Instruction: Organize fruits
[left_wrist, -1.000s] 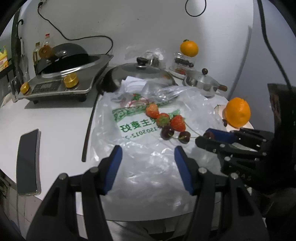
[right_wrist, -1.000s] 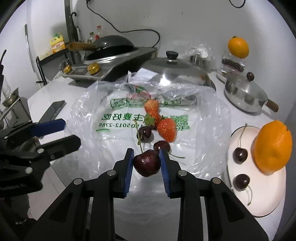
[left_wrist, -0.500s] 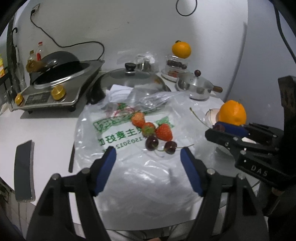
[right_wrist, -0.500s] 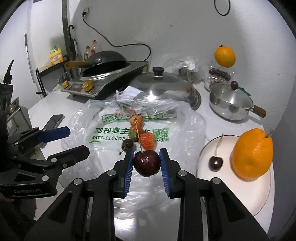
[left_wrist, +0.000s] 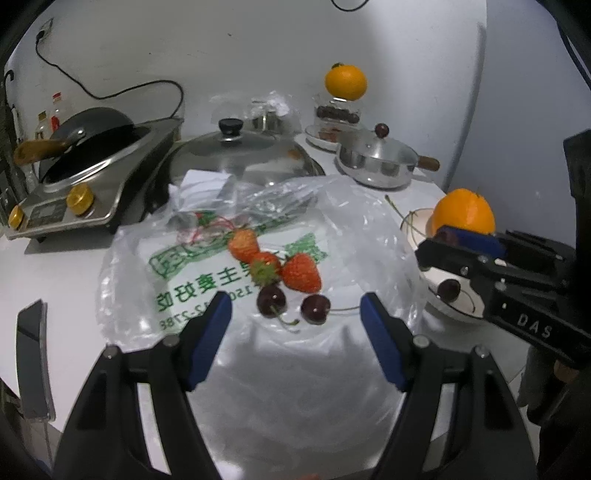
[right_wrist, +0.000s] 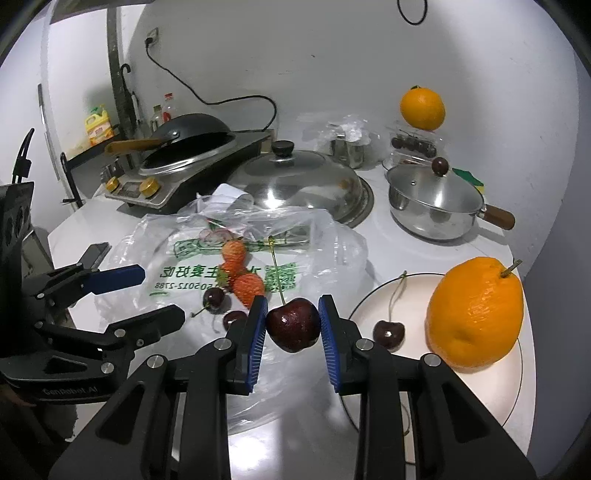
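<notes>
My right gripper (right_wrist: 293, 318) is shut on a dark red cherry (right_wrist: 293, 325), held in the air just left of the white plate (right_wrist: 417, 295). That plate carries a big orange (right_wrist: 476, 314) and a stemmed cherry (right_wrist: 388, 332). Three strawberries (left_wrist: 301, 273) and two cherries (left_wrist: 271, 301) lie on a printed plastic bag (left_wrist: 221, 369). My left gripper (left_wrist: 293, 299) hovers open over the bag just in front of those cherries, nothing between its fingers. In the left wrist view the right gripper (left_wrist: 432, 245) covers part of the plate (left_wrist: 413, 229).
Behind the bag stand a domed steel lid (left_wrist: 240, 155), a small lidded pan (left_wrist: 376, 162) and an induction cooker with a wok (left_wrist: 92, 173). A second orange (left_wrist: 345, 82) sits on a clear box at the wall. A phone (left_wrist: 31, 354) lies near the left table edge.
My right gripper carried the cherry rightward from over the bag to the plate's left edge. The left gripper's jaws widened and it shifted right along the bag.
</notes>
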